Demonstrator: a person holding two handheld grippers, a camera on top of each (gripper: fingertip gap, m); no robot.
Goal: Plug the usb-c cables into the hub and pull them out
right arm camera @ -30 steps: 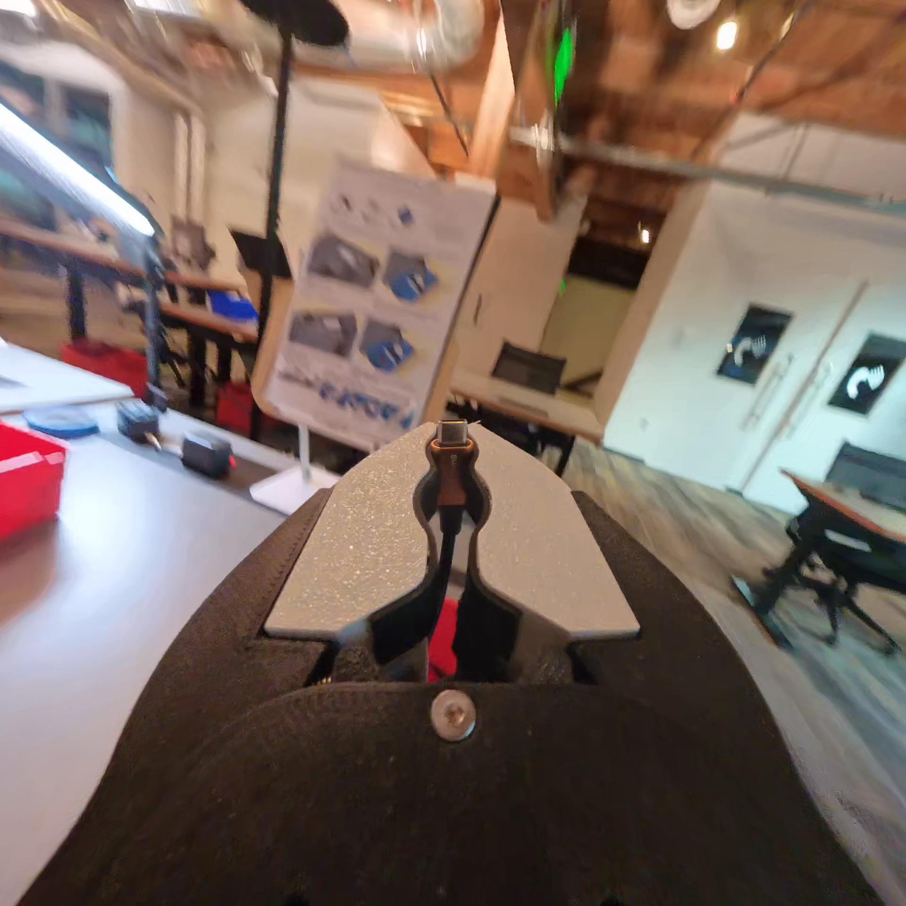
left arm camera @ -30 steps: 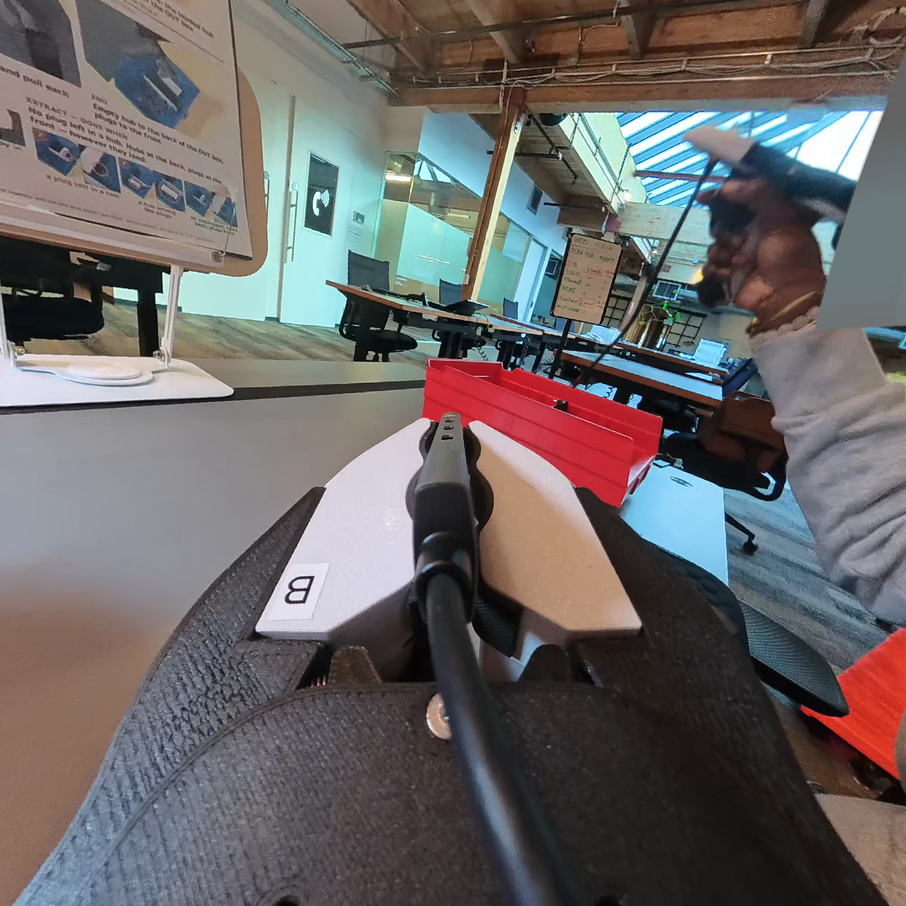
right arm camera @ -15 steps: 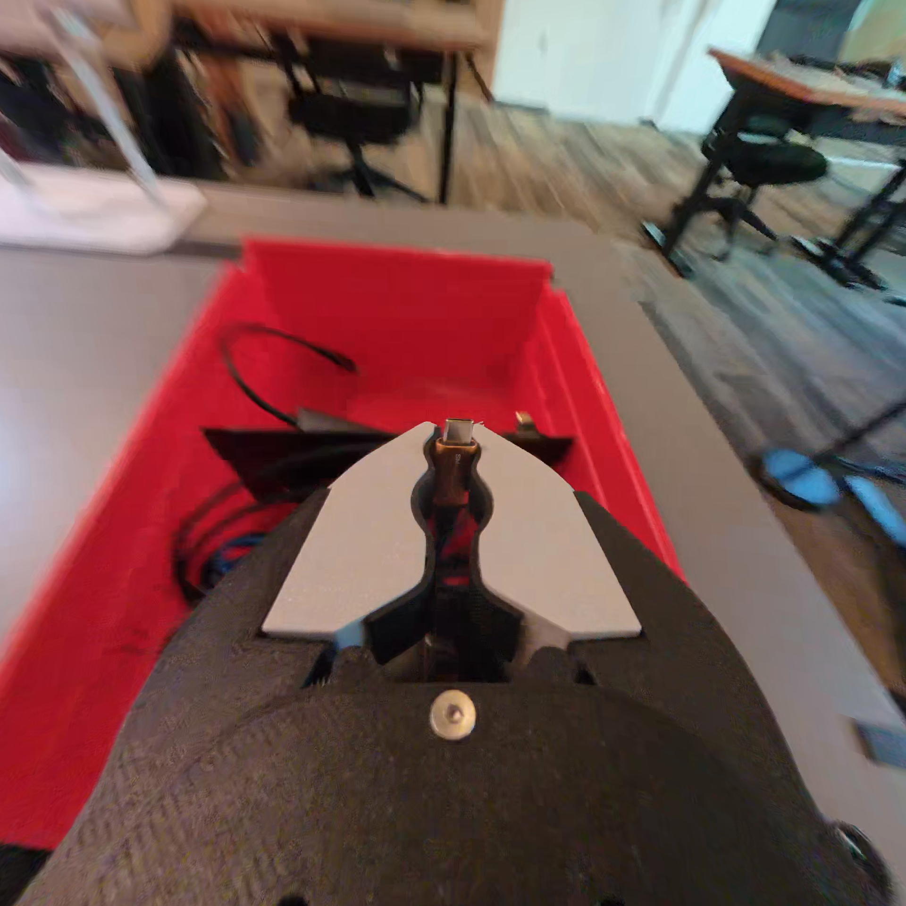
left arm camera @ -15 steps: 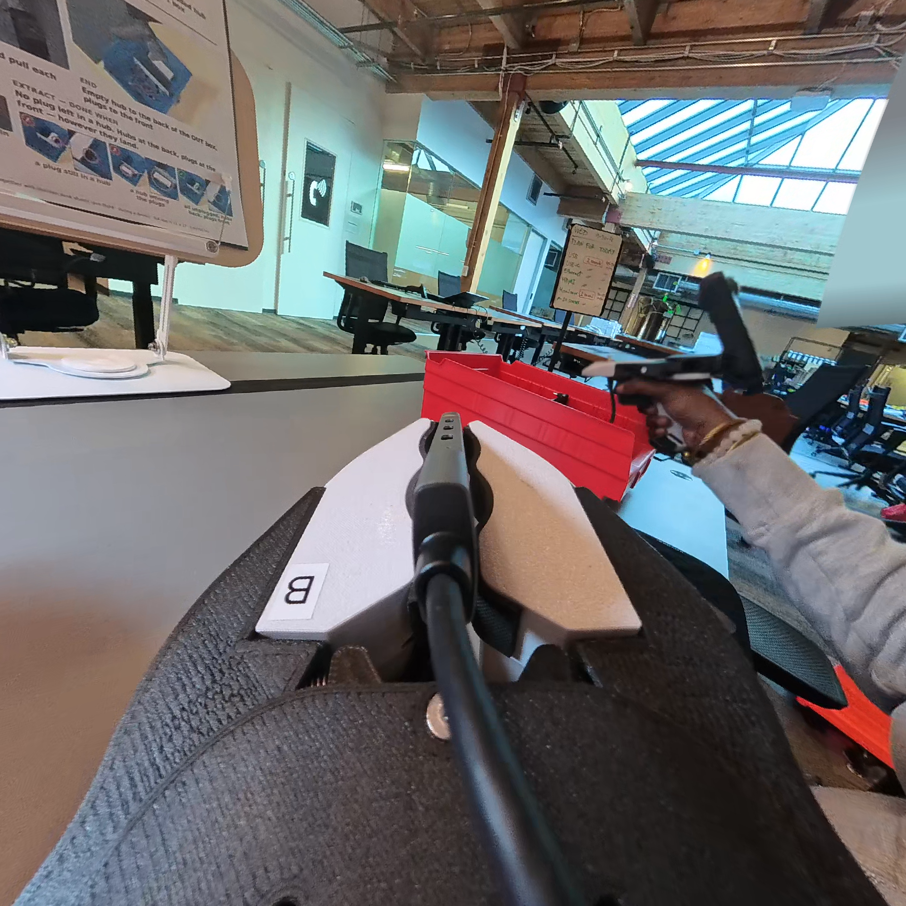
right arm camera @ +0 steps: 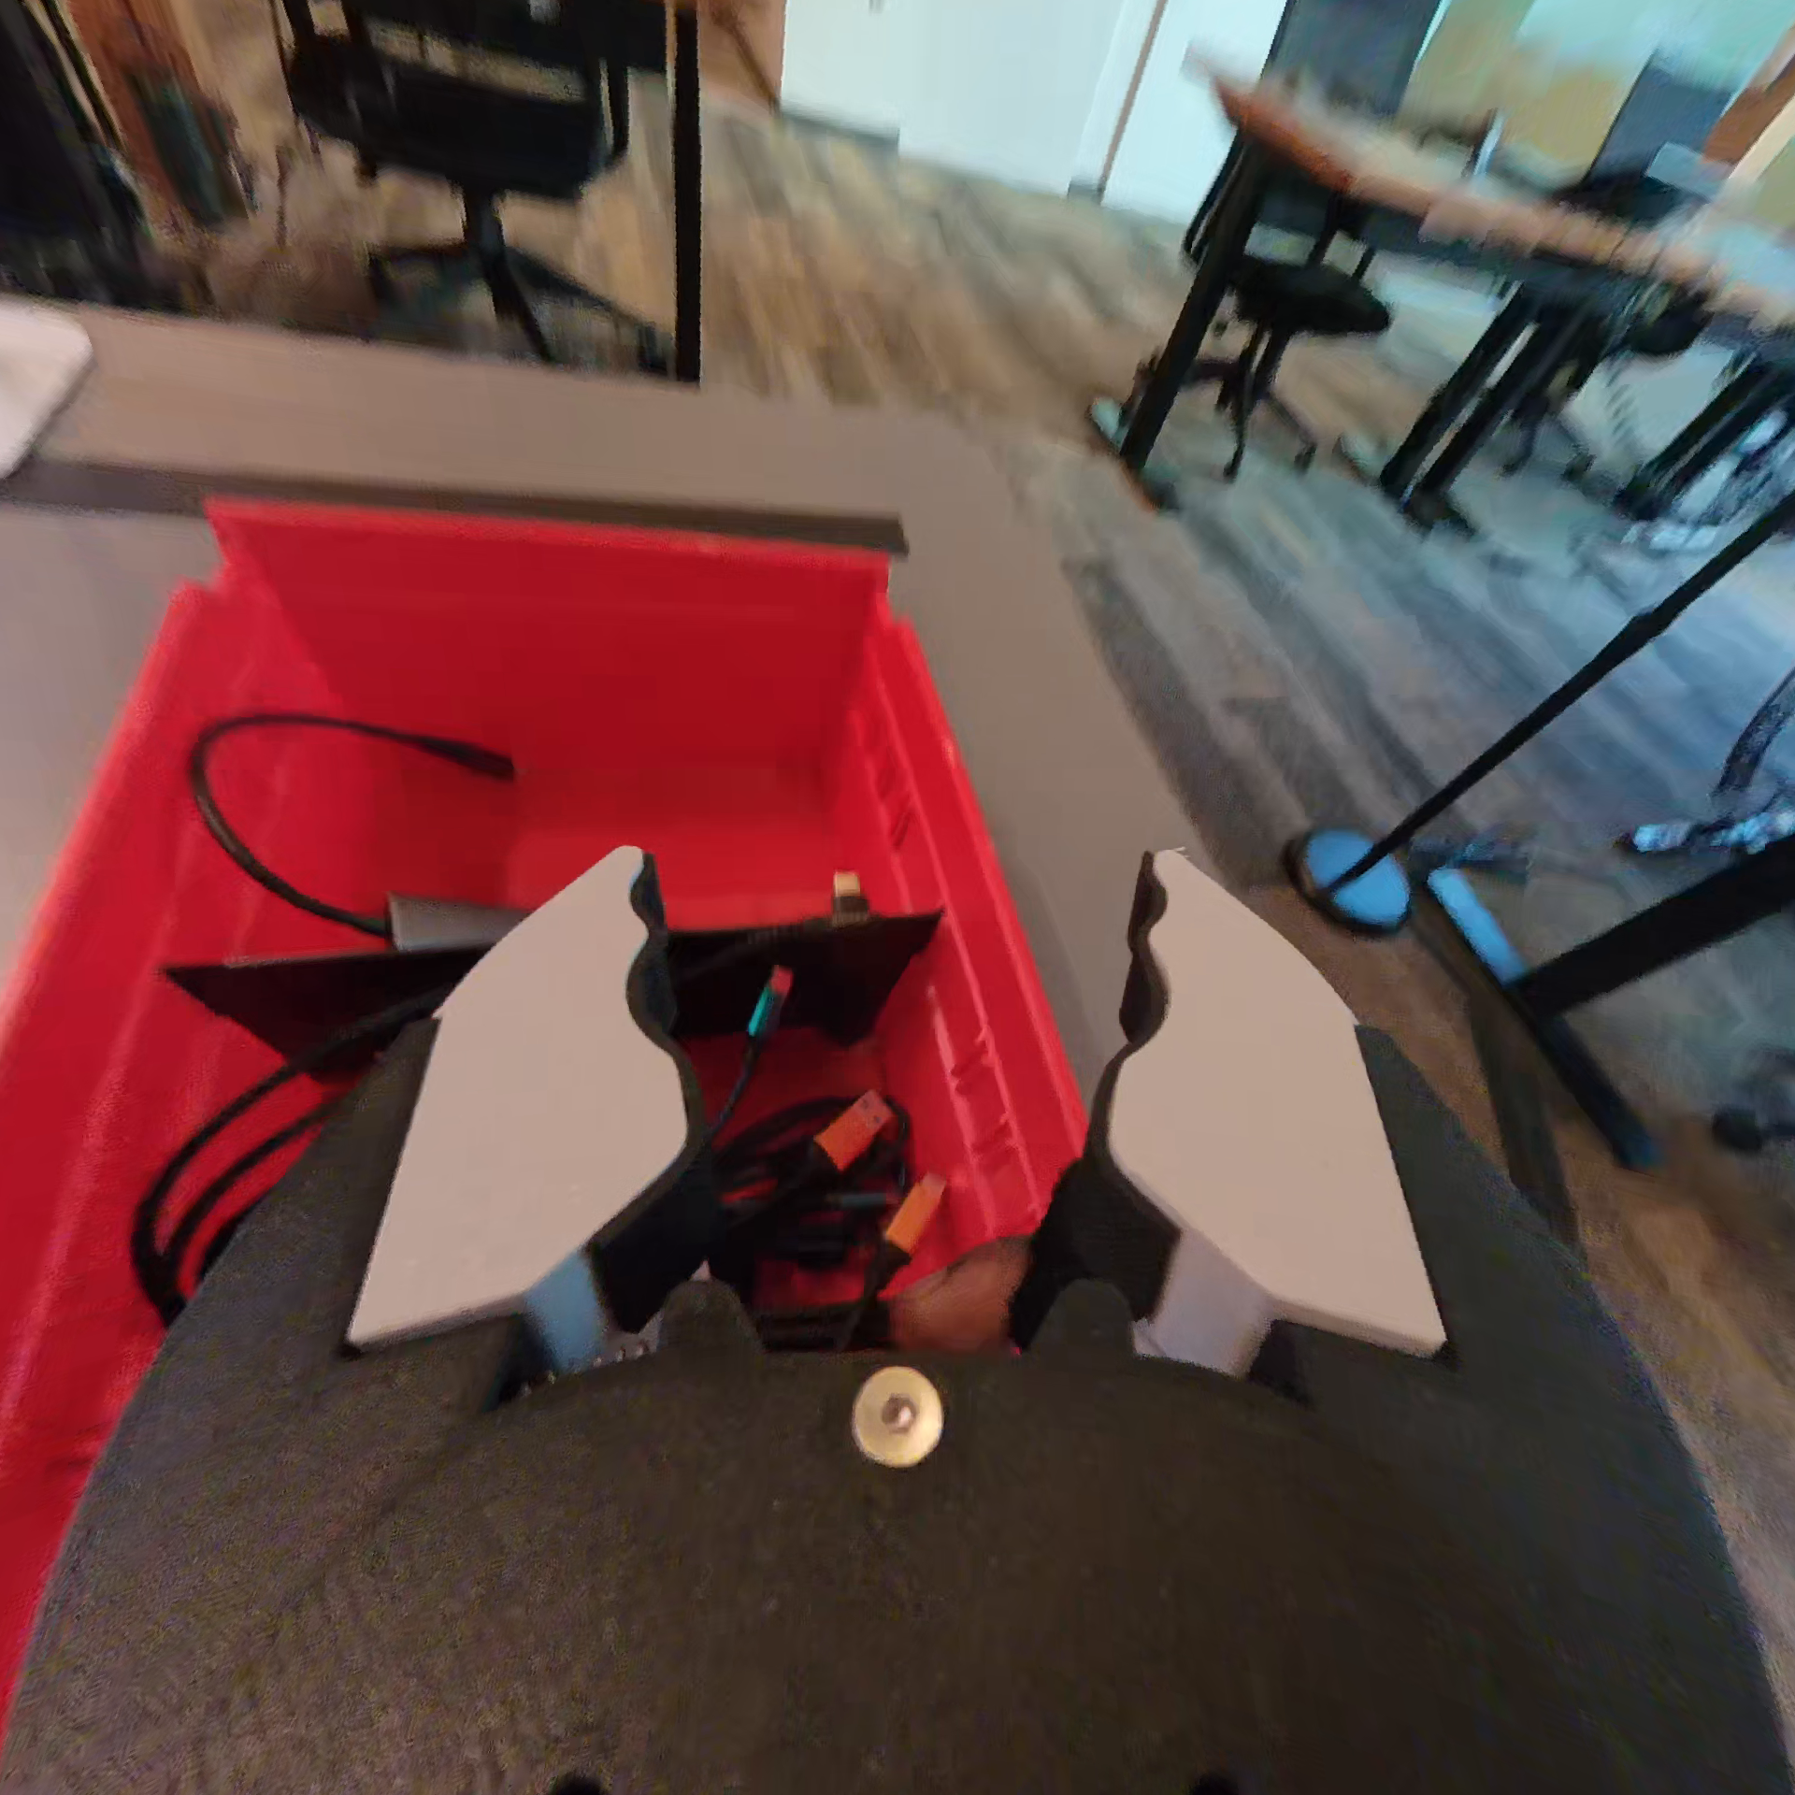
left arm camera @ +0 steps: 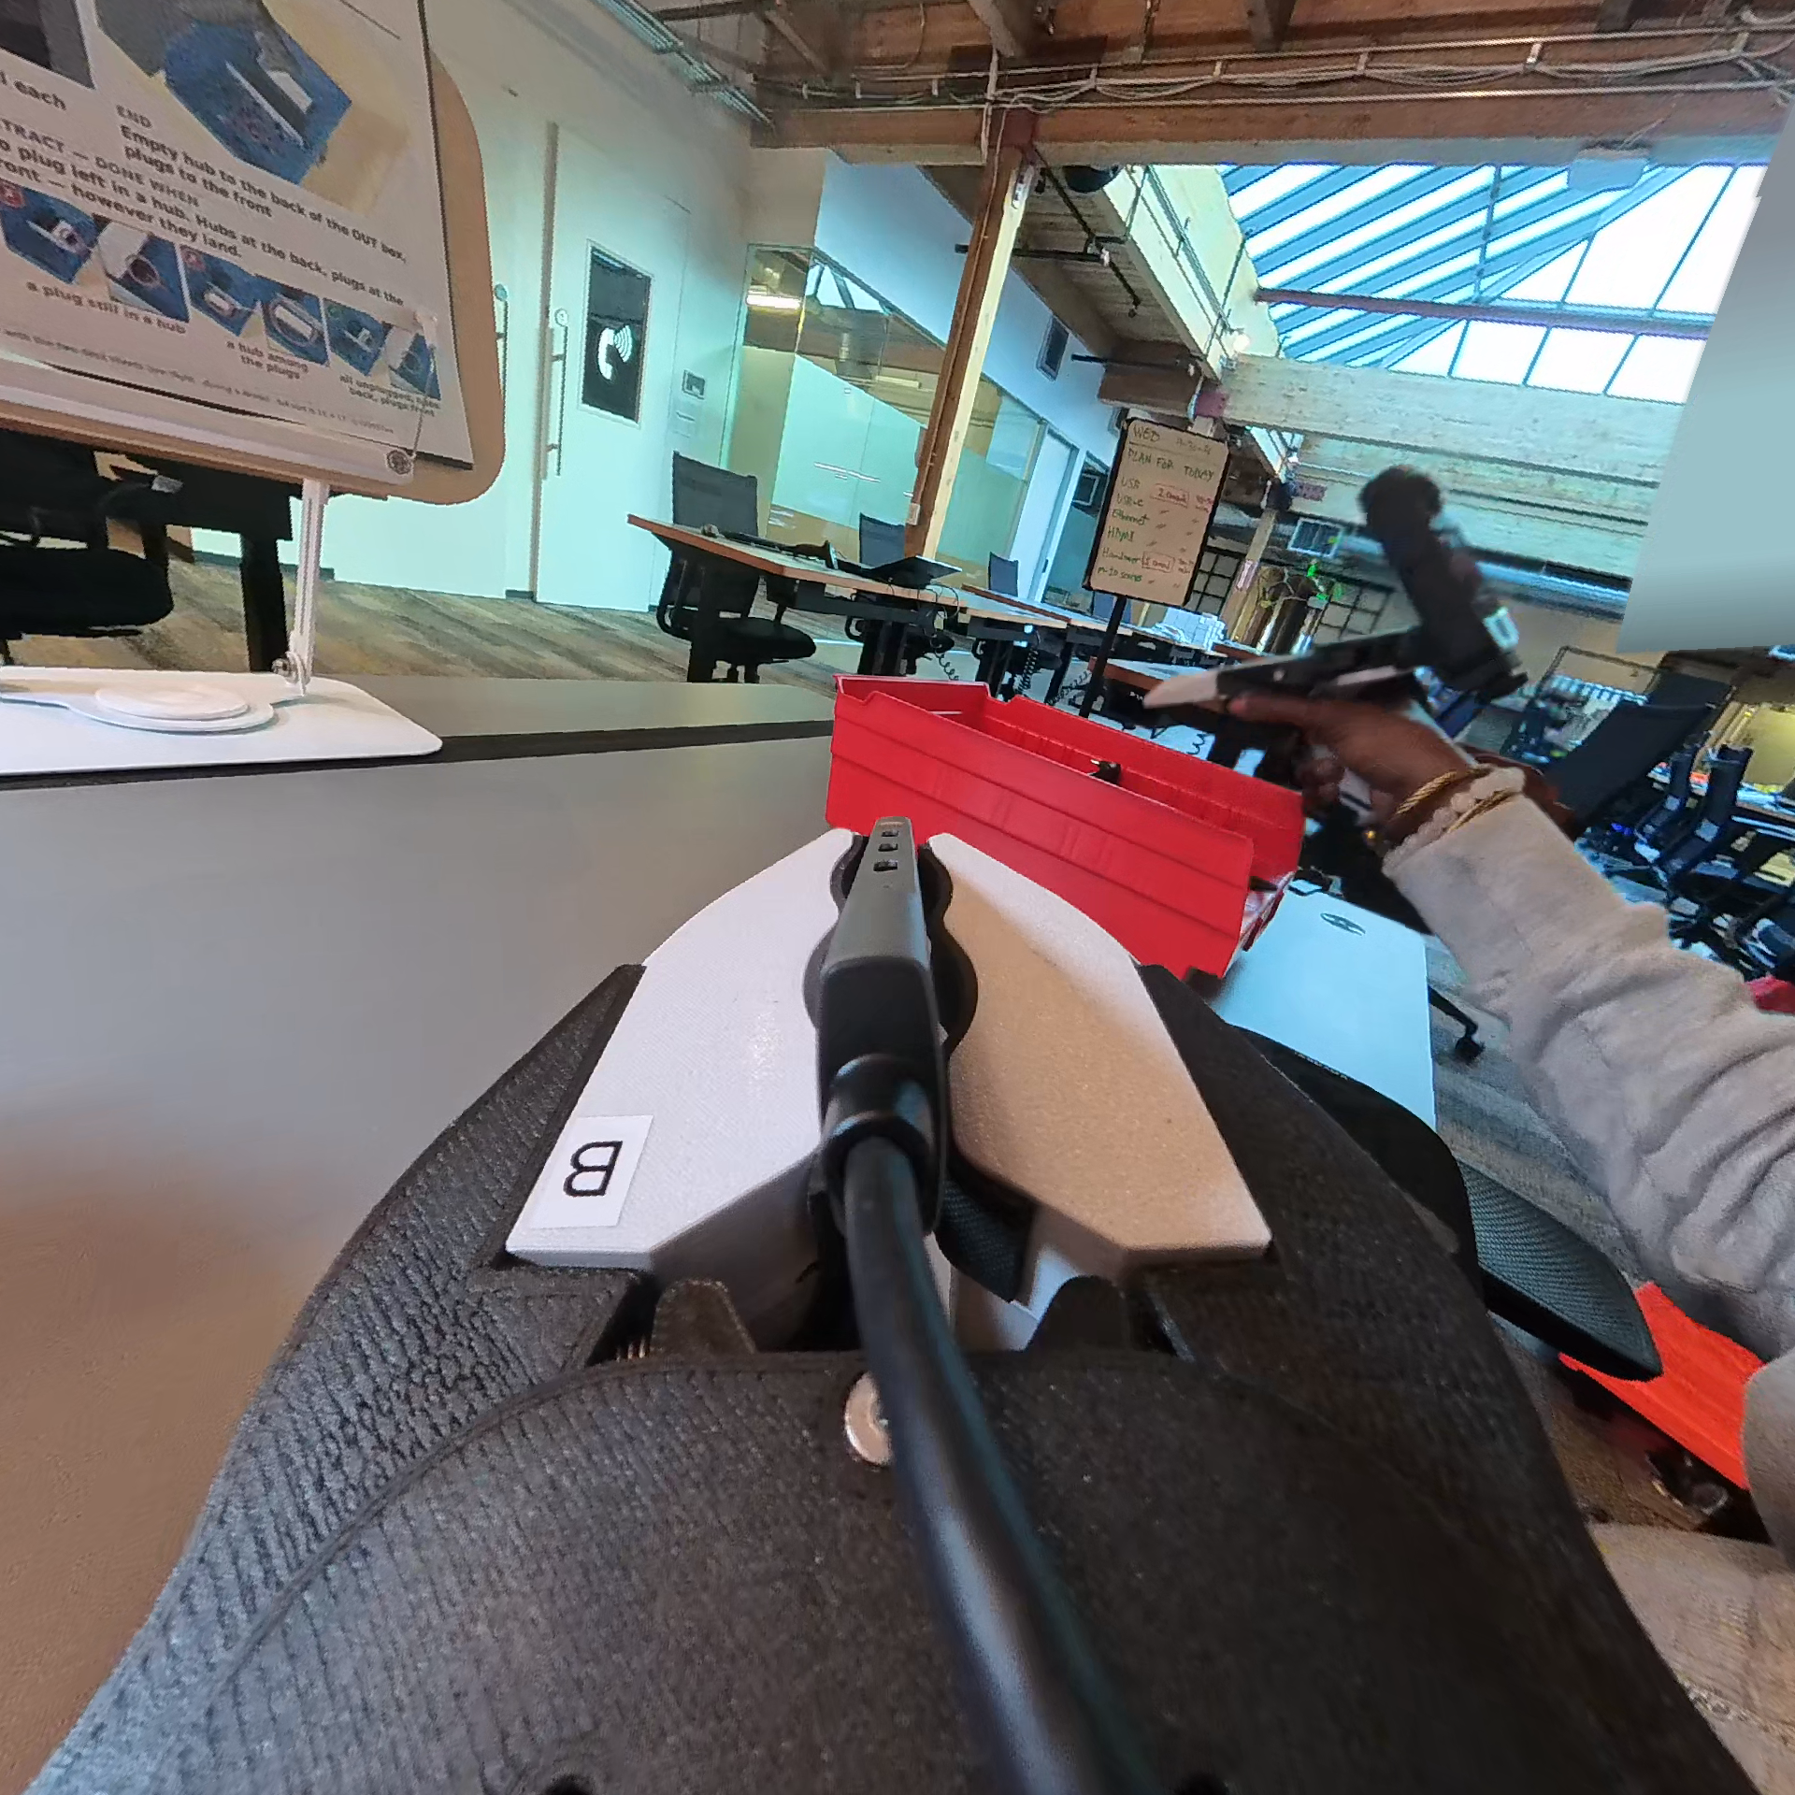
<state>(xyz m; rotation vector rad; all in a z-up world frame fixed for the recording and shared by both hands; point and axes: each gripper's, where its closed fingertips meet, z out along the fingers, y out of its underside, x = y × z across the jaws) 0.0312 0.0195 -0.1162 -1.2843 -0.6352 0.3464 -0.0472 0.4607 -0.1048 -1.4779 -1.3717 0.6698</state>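
In the left wrist view my left gripper (left arm camera: pixel 889 857) is shut on a slim dark grey hub (left arm camera: pixel 879 932). The hub's ports face up and its black cable (left arm camera: pixel 932 1408) trails back over the gripper. It is held above the grey table, just short of a red bin (left arm camera: pixel 1030 835). My right gripper (right arm camera: pixel 896 864) is open and empty, hovering over the same red bin (right arm camera: pixel 583 660). Under it lie cables with orange plugs (right arm camera: pixel 855 1132) and a teal plug (right arm camera: pixel 767 1000). A second grey hub (right arm camera: pixel 437 918) lies behind a black divider (right arm camera: pixel 816 962). The right gripper also shows blurred in the left wrist view (left arm camera: pixel 1263 680).
A poster stand on a white base (left arm camera: pixel 194 709) stands at the table's far left. A white flat device (left arm camera: pixel 1331 981) lies right of the bin. A person's grey sleeve (left arm camera: pixel 1603 1020) reaches in from the right. The table's right edge (right arm camera: pixel 1098 680) runs beside the bin, with floor and chairs beyond. About 45 cm separates my left fingertips from my right.
The right gripper swung down over the red bin and opened, and the orange-collared cable plug it held is gone from its grasp. The left gripper and its hub have not moved.
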